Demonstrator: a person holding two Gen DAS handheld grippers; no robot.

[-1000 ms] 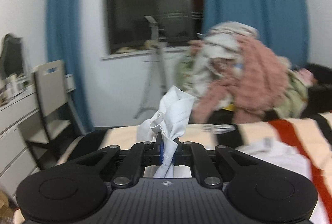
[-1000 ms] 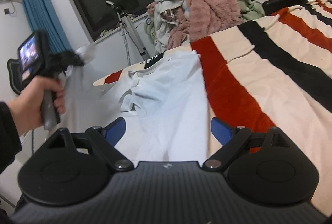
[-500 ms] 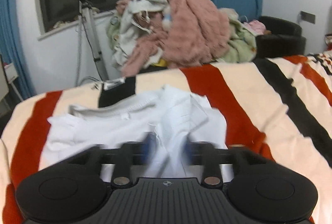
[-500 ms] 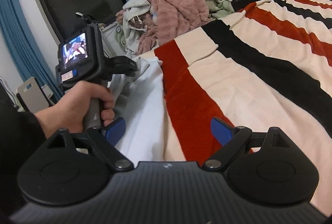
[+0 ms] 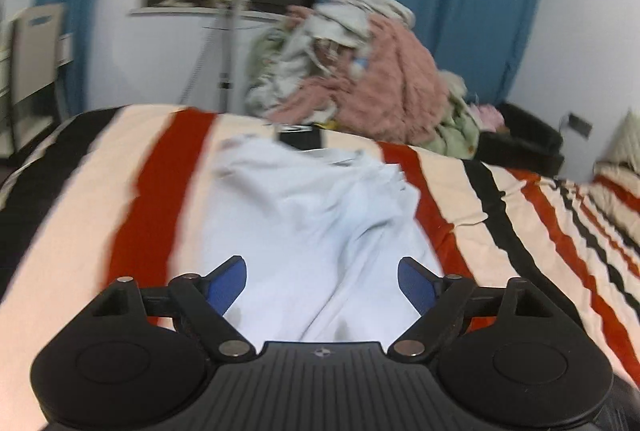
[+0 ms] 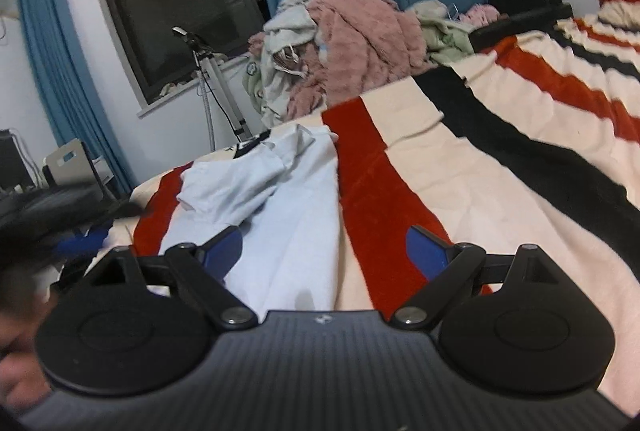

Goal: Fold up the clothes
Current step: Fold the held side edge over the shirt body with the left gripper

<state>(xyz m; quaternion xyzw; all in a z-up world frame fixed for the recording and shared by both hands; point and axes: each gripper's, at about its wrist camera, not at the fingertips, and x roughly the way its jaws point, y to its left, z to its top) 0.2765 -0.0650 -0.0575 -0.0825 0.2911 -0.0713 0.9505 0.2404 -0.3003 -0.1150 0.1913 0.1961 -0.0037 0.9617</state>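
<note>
A white shirt [image 5: 312, 215] lies crumpled lengthwise on the striped bed cover [image 5: 500, 231]. My left gripper [image 5: 322, 283] is open and empty, its blue-padded jaws spread just above the shirt's near end. In the right wrist view the shirt [image 6: 280, 199] lies left of centre, one part folded over itself. My right gripper [image 6: 324, 251] is open and empty, above the shirt's right edge and a red stripe of the bed cover [image 6: 500, 191]. The left gripper shows only as a dark blur at that view's left edge.
A big pile of clothes [image 5: 360, 79] with a pink fleece sits beyond the bed's far edge, also in the right wrist view [image 6: 348, 43]. A tripod [image 5: 228, 31], a chair [image 5: 32, 47], a dark window and blue curtains stand behind. A black armchair [image 5: 520, 143] is at right.
My left gripper held the shirt shut a second ago, carried it over the bed, then opened and let it go. The shirt now lies on the bed. The right gripper stayed open.
</note>
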